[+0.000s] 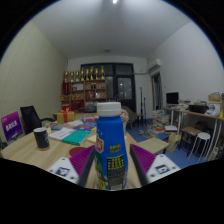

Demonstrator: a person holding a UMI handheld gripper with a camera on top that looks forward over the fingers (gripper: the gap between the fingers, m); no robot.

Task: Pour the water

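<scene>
A plastic bottle (111, 135) with a white cap and a blue label stands upright between my two fingers, close to the camera. My gripper (112, 158) is shut on the bottle, with the purple pads (83, 160) pressing its lower sides from left and right. The bottle's base is hidden below the fingers. A black cup (41, 137) stands on the wooden table (30, 152), to the left of the bottle and beyond the left finger.
Books and papers (72, 133) lie on the table behind the bottle, with a red box (66, 115) farther back. A purple box (12, 125) and a chair (30, 116) are at the left. A desk with a monitor (172, 99) and stools (203, 141) stand at the right.
</scene>
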